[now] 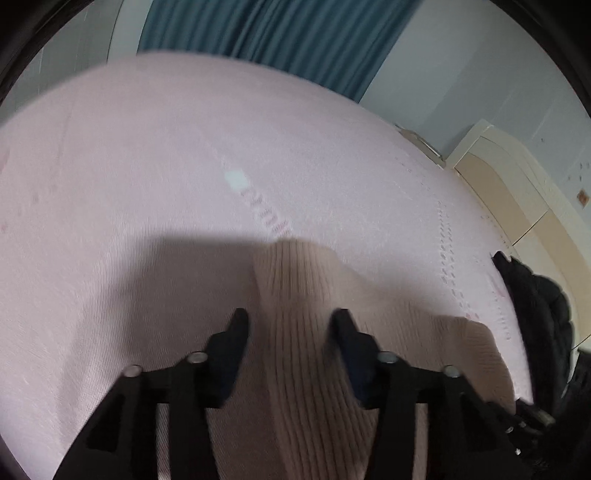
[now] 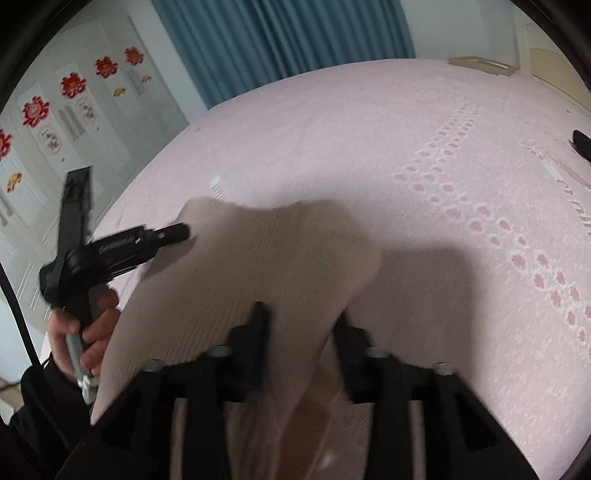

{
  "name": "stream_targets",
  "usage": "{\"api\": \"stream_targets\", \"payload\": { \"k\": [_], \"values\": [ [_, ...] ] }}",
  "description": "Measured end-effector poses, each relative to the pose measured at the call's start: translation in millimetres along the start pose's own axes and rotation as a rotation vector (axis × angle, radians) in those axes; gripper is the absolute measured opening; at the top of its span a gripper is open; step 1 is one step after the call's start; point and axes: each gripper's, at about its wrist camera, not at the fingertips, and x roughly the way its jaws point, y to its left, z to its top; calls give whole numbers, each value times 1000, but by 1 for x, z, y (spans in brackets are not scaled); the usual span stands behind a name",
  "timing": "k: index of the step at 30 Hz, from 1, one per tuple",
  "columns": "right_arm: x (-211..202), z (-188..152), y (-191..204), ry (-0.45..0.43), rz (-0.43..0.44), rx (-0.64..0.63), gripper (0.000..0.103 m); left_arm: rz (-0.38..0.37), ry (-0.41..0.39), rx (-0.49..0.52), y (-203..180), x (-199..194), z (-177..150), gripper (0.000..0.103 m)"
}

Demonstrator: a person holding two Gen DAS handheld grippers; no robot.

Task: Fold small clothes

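A small beige ribbed knit garment lies on the pink bed cover. In the left wrist view my left gripper has its jaws apart, with the garment's fabric between and under the fingers. In the right wrist view the same garment is raised and draped over my right gripper, whose jaws stand apart with fabric running between them. The left gripper shows there too, at the garment's left edge, held by a hand.
The pink bed cover has a band of pink dot patterns. A dark garment lies at the bed's right edge. Blue curtains, a white wardrobe with red flower stickers and a beige cabinet stand around the bed.
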Motion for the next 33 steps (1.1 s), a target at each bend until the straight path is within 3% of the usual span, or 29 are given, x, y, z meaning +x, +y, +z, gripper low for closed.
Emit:
{"api": "stream_targets", "payload": {
  "k": [4,5,7,9,12,16,20,24,28,33],
  "values": [
    [14,11,-11,28,21,79,46,-35,71,-32,-3,19,13,49],
    [16,12,-11,30,24,82,42,-48,69,-57,0,22,15,40],
    [17,14,-8,22,29,62,17,-37,50,-70,3,20,19,32],
    [13,14,-5,-6,3,50,16,-27,36,-48,-2,16,18,32],
    [15,15,-1,-4,-33,25,17,43,14,37,-15,8,15,39],
    [5,17,8,-37,-105,-22,32,122,-27,133,-36,-9,11,39],
    [-10,25,10,-96,-155,-26,33,144,-46,169,-43,-21,10,39],
    [-14,35,16,-112,-139,-49,33,149,-36,184,-40,-20,8,39],
    [-3,35,23,-75,-139,-75,33,162,-23,202,-43,-10,7,39],
    [23,27,20,-5,-200,-87,33,184,-19,230,-46,-5,8,41]
  ]
}}
